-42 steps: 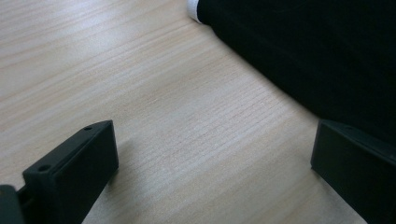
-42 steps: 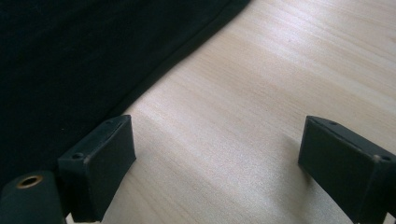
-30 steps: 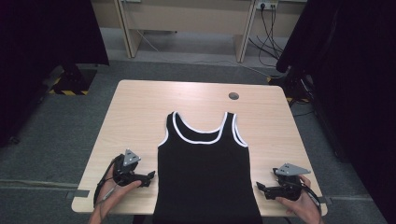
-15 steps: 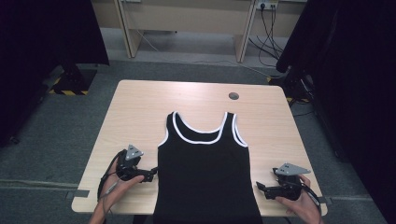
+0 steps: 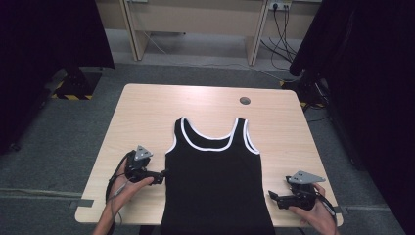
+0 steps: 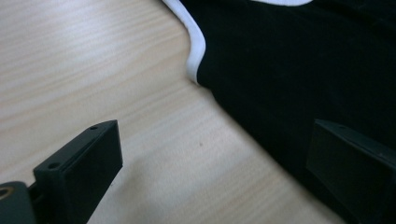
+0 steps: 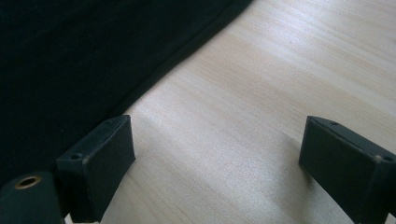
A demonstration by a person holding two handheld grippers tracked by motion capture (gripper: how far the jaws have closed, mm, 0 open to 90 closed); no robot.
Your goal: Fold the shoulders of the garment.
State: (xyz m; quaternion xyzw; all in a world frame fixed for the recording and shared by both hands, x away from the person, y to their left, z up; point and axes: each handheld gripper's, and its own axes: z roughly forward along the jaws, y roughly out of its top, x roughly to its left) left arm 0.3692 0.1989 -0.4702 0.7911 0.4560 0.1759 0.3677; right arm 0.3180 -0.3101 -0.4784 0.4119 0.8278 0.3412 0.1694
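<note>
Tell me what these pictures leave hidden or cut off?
- Hem of the black tank top: cut off by the bottom edge of the high view.
- Whether the left gripper touches the fabric: in its own view one jaw overlaps the black cloth, contact unclear.
- Underside of the top: hidden against the table.
- Right gripper: open over bare wood.

The worktop [image 5: 147, 117] is pale wood-grain laminate, smooth with a soft sheen that catches light in the right gripper view. The tank top [image 5: 215, 181] at the lower centre of the frame is matt black knit cloth, edged in smooth white binding. Each hand-held gripper [image 5: 161, 175] has matt black plastic jaws; a grey plate tops the right hand-held gripper [image 5: 272, 197].
</note>
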